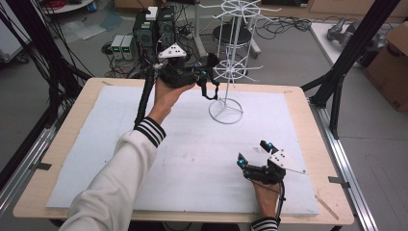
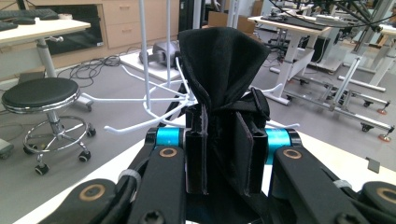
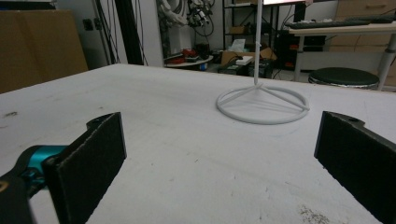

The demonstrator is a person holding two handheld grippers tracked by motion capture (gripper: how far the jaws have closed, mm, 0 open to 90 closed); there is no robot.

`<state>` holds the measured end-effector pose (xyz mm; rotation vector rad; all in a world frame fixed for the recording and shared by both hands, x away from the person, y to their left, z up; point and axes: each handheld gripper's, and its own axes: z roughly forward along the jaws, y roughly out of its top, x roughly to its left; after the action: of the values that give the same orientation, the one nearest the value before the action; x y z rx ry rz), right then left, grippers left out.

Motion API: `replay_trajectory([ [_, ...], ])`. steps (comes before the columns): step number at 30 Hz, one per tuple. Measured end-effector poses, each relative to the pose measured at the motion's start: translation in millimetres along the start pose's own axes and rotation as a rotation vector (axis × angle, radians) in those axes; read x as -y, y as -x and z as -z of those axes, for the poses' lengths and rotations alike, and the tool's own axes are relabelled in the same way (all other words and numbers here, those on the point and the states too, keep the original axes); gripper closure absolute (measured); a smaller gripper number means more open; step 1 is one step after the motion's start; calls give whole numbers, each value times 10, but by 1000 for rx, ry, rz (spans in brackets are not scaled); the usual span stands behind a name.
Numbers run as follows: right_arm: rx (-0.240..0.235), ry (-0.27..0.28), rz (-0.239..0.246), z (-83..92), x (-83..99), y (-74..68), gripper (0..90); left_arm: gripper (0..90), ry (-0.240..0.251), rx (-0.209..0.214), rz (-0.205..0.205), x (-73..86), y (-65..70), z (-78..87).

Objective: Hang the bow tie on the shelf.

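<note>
White sheeting (image 1: 192, 159) covers the wooden tabletop (image 1: 82, 110) in front of me, with grey floor, cables and a round black stool (image 2: 39, 95) beyond its far edge.

My left hand-held gripper (image 1: 204, 77) is raised over the far side of the tabletop, just beside the white wire rack (image 1: 231, 57). Its jaws are pressed together on a piece of black cloth (image 2: 224, 70). In the left gripper view the cloth stands up from between the jaws in a bunched fold, and the rack's thin white arms (image 2: 154, 100) spread just behind it. From above, part of the cloth hangs down below the jaws, close to the rack's pole. I cannot tell whether it touches the rack.

My right hand-held gripper (image 1: 252, 154) rests low over the near right part of the sheeting, well apart from the left one. Its jaws are spread wide with bare white surface between them. Ahead of it, in the right gripper view, stands the rack's ring base (image 3: 262, 105) with the pole rising from its middle.
</note>
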<state>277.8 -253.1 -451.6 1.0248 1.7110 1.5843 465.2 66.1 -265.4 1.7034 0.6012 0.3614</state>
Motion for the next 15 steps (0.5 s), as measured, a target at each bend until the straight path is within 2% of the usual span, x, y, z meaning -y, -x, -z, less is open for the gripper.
replay_trajectory([
  [9, 4, 1, 1, -2, -1, 3, 10, 759, 0, -4, 23, 39, -97, -74],
  [15, 5, 3, -4, -3, -1, 2, 10, 759, -17, -8, 29, 96, -149, -124],
])
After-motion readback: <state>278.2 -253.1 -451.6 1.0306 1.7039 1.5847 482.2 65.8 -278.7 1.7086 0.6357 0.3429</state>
